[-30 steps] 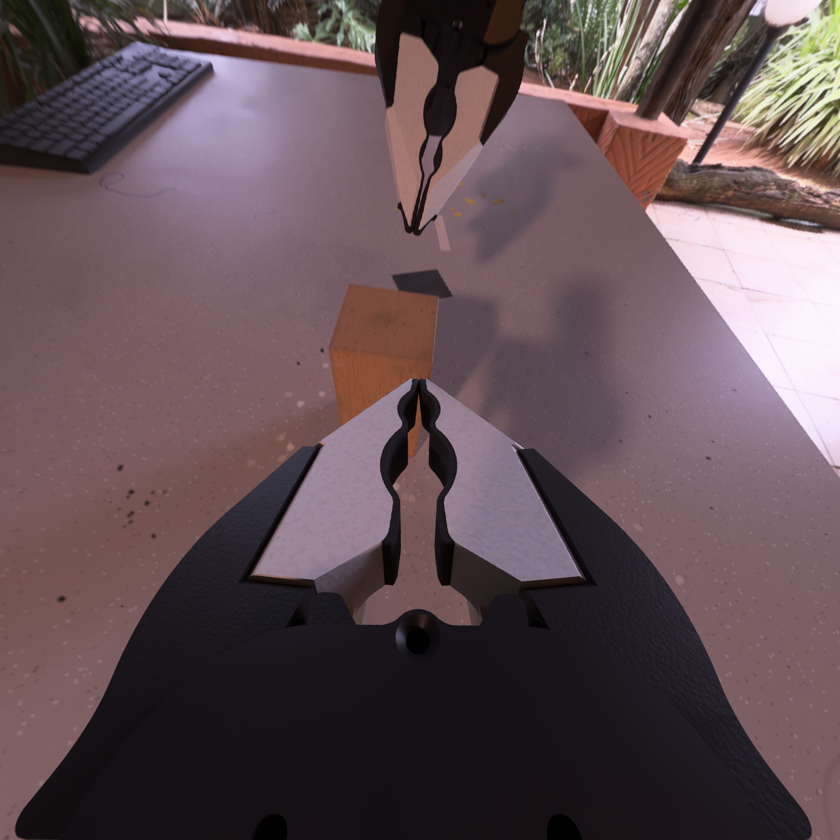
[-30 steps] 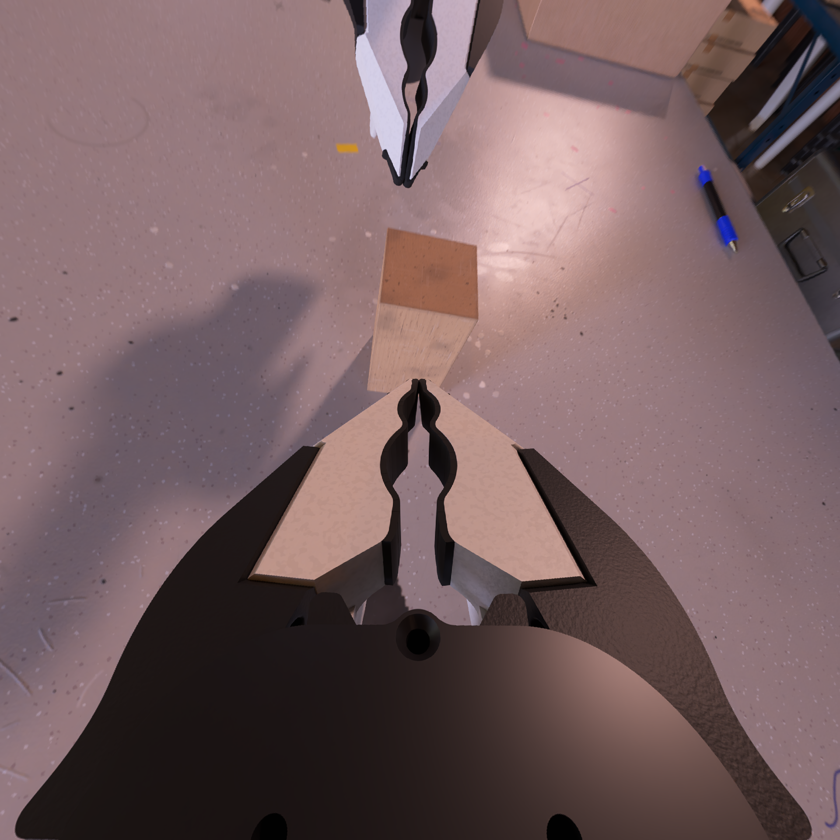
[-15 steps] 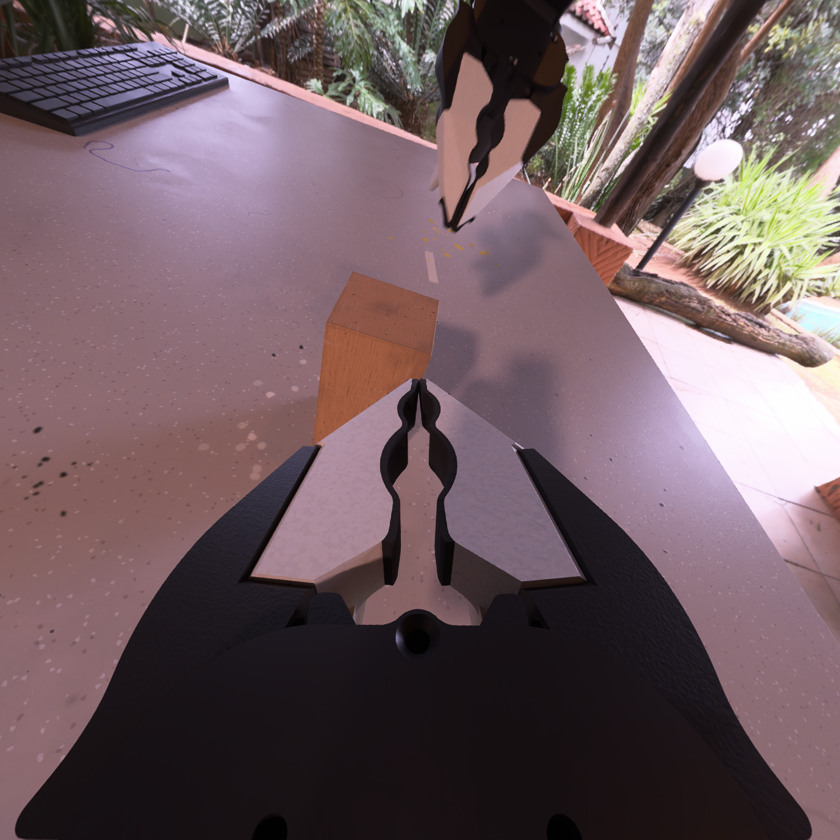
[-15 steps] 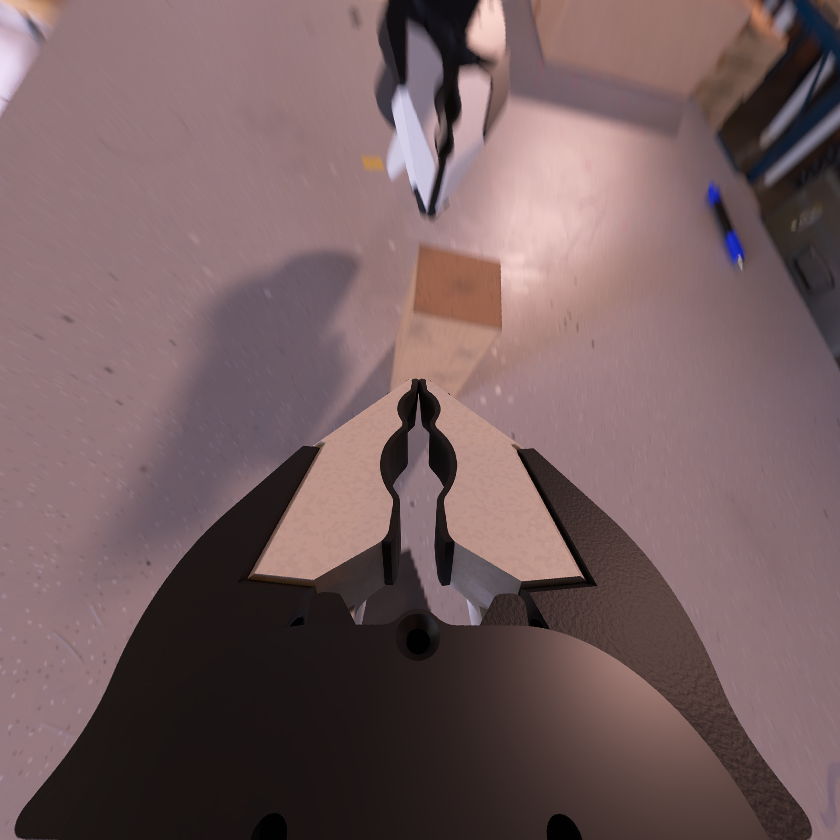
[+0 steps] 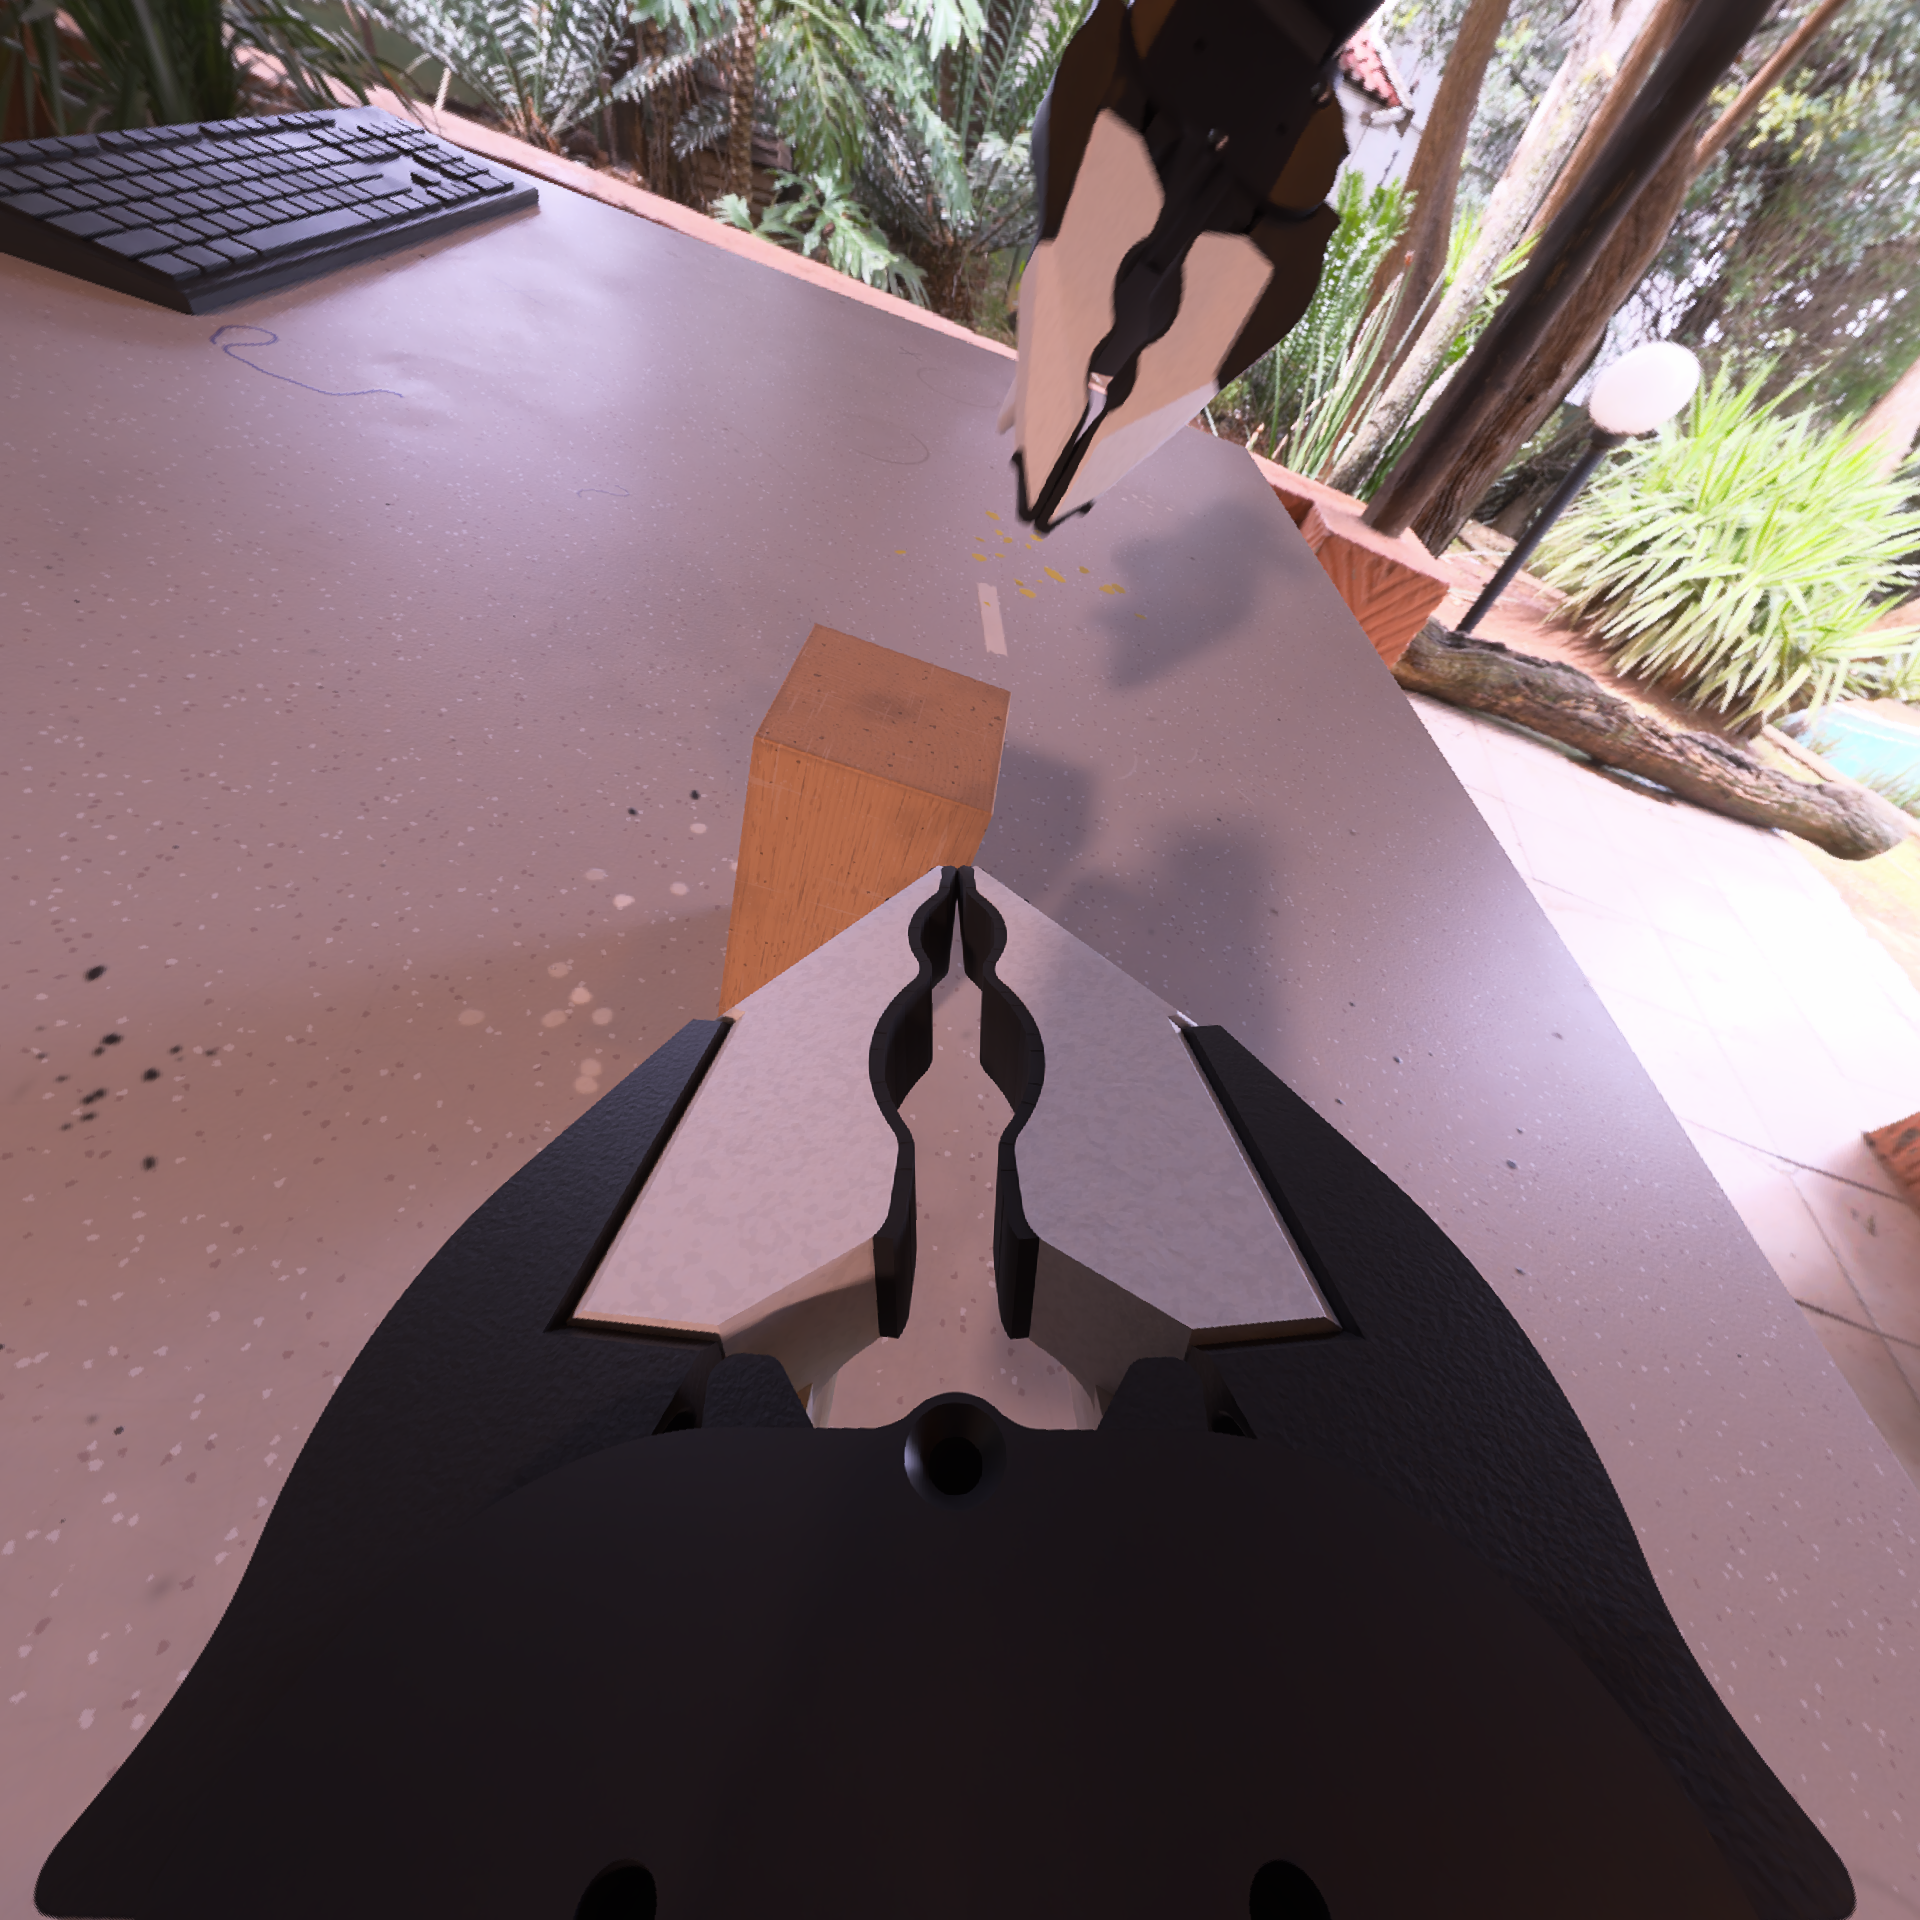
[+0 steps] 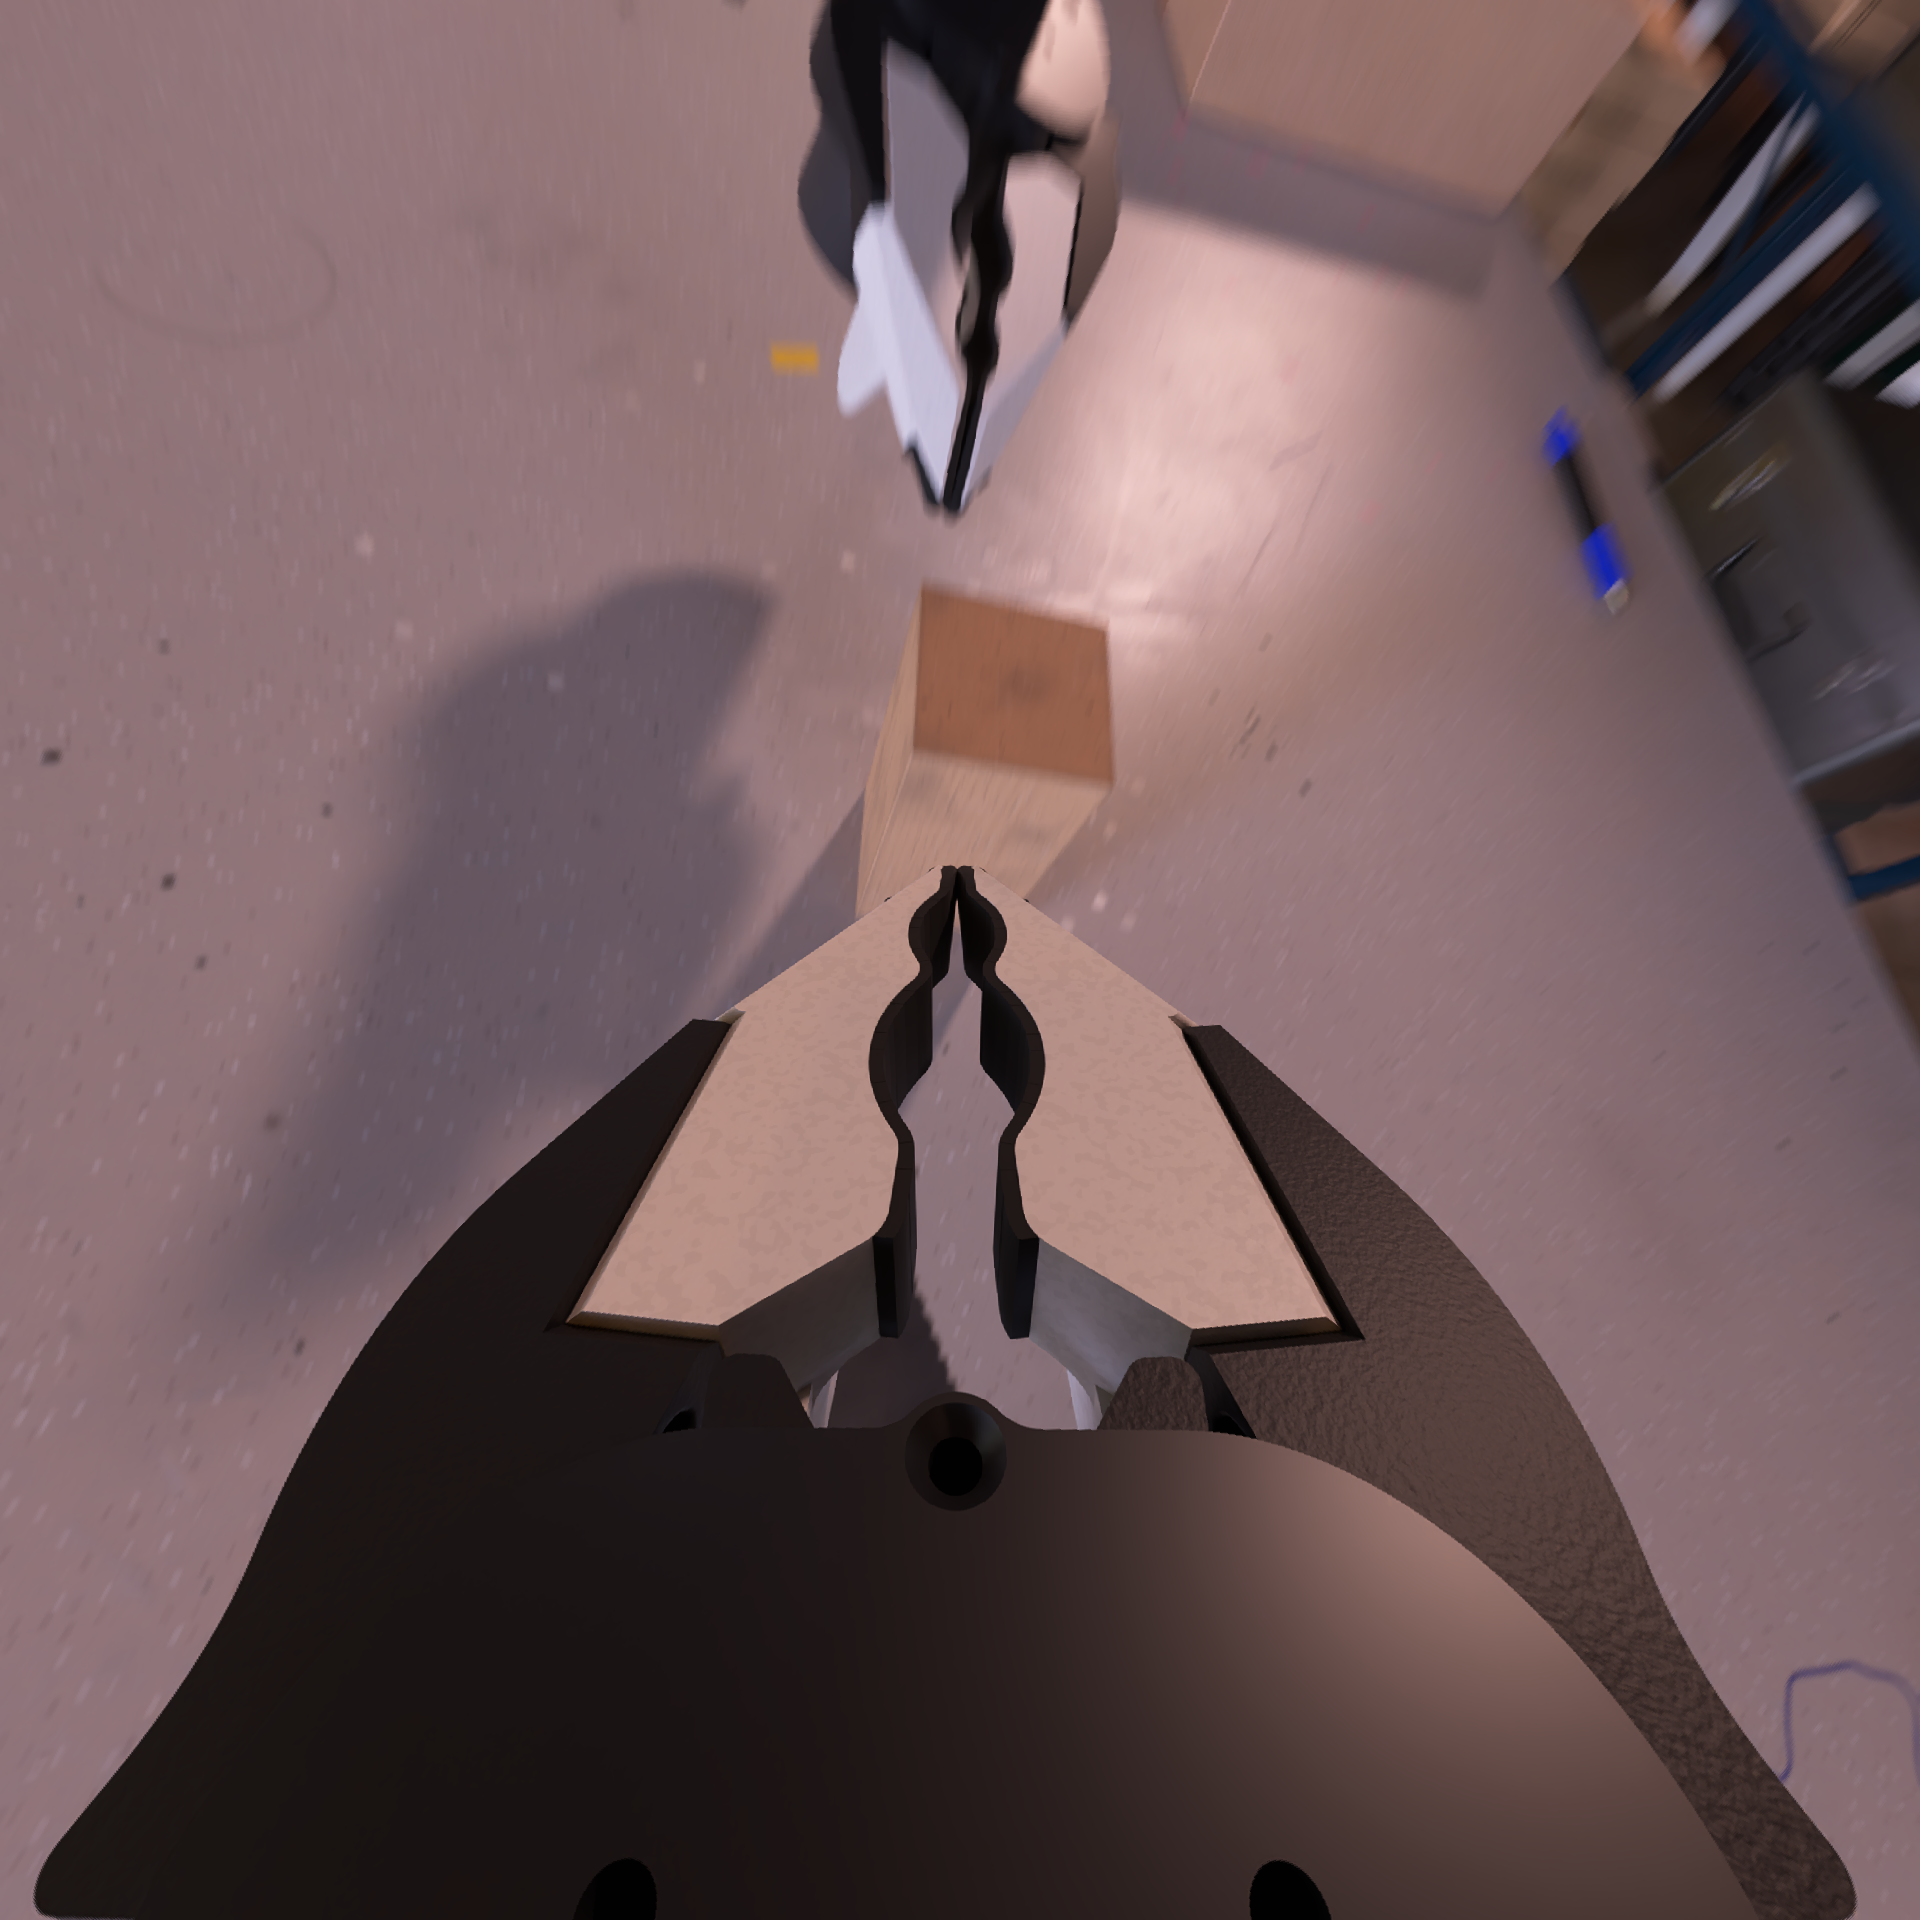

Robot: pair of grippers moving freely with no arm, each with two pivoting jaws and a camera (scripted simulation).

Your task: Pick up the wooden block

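Note:
The wooden block (image 5: 868, 790) stands upright on the mauve table (image 5: 416, 727). It is tall, with a square top. It also shows in the right wrist view (image 6: 997, 738). My left gripper (image 5: 956, 875) is shut and empty. Its tips are in front of the block's lower near side, a little above the table. My right gripper (image 6: 956, 875) is shut and empty on the opposite side of the block. Each gripper shows in the other's view, hanging above and beyond the block: the right one (image 5: 1051, 509) and the left one (image 6: 954, 501). Neither touches the block.
A black keyboard (image 5: 229, 203) lies at the table's far left. The table's right edge (image 5: 1455, 748) drops to a tiled patio with plants. In the right wrist view a blue pen (image 6: 1584, 509) lies at the right, a cardboard box (image 6: 1382, 94) beyond, metal shelving (image 6: 1787, 260) past the edge.
Both grippers have tilted and shifted around the block, so the block looks taller. The opposite gripper has drifted right in each view. Both stayed shut; the block has not moved.

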